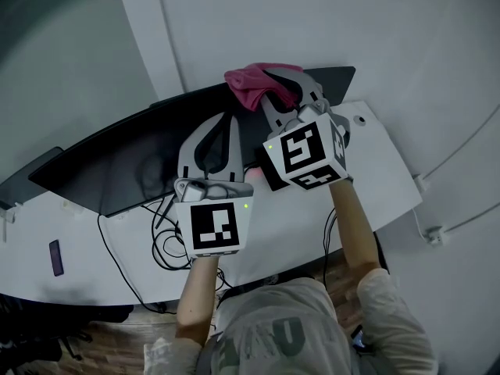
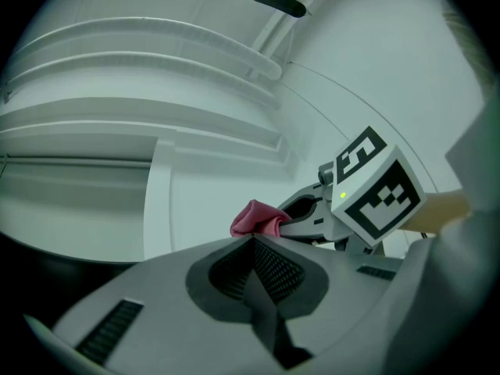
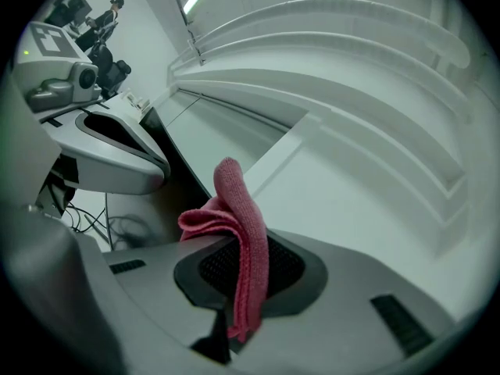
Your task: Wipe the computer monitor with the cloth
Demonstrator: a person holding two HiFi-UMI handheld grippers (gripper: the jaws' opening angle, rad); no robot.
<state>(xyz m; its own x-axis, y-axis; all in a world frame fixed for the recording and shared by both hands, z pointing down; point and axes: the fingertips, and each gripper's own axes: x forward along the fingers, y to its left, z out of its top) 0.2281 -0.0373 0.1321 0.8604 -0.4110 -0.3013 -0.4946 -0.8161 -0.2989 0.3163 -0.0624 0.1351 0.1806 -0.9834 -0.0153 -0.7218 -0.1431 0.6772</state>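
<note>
Seen from above, the dark computer monitor [image 1: 117, 170] runs slantwise across the white desk. A pink cloth [image 1: 251, 86] sits bunched at the monitor's top edge near its right end. My right gripper [image 1: 275, 82] is shut on the cloth, which hangs folded between the jaws in the right gripper view [image 3: 244, 217]. My left gripper [image 1: 228, 119] hovers just left of it over the monitor, its jaws shut with nothing between them [image 2: 254, 244]. The left gripper view shows the cloth [image 2: 256, 219] and the right gripper [image 2: 308, 209] just ahead.
The white desk [image 1: 383, 162] stands against a white wall. Tangled black cables [image 1: 168, 241] lie behind the monitor. A dark phone [image 1: 56, 258] rests at the desk's left, and a small round object [image 1: 360, 119] at its right.
</note>
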